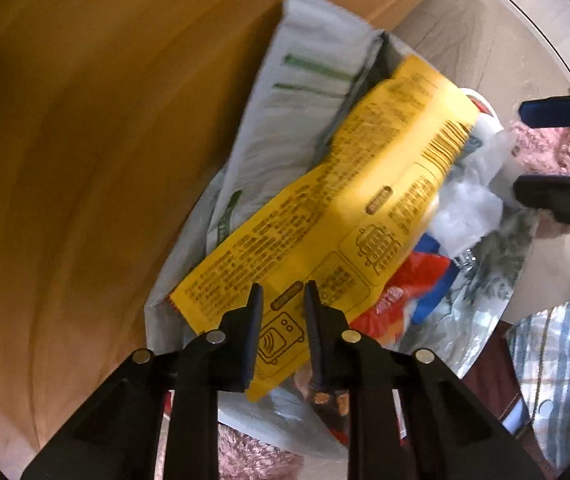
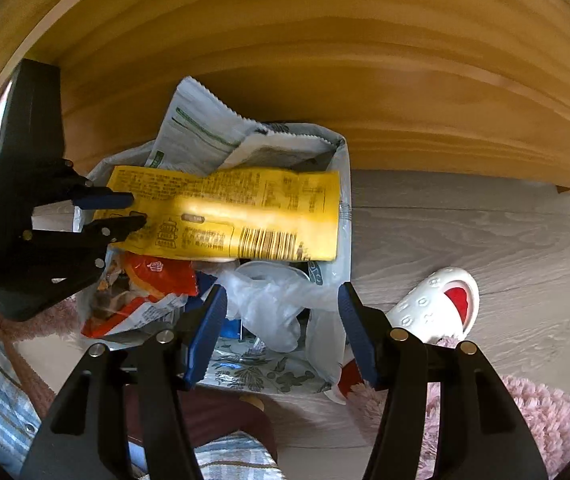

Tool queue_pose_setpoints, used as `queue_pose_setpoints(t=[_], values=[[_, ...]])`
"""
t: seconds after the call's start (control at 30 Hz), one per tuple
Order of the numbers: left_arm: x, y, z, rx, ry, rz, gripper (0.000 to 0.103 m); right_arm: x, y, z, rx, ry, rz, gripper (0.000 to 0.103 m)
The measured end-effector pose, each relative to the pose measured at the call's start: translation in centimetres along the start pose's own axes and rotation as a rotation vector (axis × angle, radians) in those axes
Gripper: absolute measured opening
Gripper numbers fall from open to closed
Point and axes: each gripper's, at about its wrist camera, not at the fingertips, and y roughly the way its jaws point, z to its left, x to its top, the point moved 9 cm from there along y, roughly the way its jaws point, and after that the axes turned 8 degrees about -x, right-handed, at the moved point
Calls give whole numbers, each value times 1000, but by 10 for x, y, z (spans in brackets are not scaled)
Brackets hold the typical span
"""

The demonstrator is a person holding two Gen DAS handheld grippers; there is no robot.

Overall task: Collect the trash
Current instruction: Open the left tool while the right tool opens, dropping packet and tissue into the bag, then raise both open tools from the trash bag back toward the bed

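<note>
The left hand-held gripper (image 1: 283, 296) pinches one end of the yellow wrapper (image 1: 349, 208) over the trash bag (image 2: 325, 344). The right hand-held gripper (image 2: 283, 294) is spread wide, holding nothing.

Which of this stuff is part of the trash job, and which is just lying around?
Job: yellow wrapper, left gripper around its end, trash bag, red wrapper, clear plastic, right gripper.

Lying about: slipper, pink rug.

Trash bag (image 2: 327, 200) on the floor (image 2: 465, 232) before a wooden panel (image 2: 325, 60), long wrapper (image 2: 237, 212) lying across its top, slipper (image 2: 437, 304) to the right of the bag
</note>
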Motion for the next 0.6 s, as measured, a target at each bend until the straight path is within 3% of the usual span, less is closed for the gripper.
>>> queue_pose_setpoints(t=[0.23,0.43,0.5,0.6], values=[[2,-38,-13,-75,10,-90,20,1,-11,-1,-6,4,-30,60],[0,-68,-30,-65,9,-146,53,-3,-19,-3,-16,4,-53,79],[-8,-73,-38,-67,2,-172,58,-5,-22,-1,-19,-6,-63,86],[-11,-92,-33,-46,-20,-206,68,-8,-27,0,-17,-13,-75,89]])
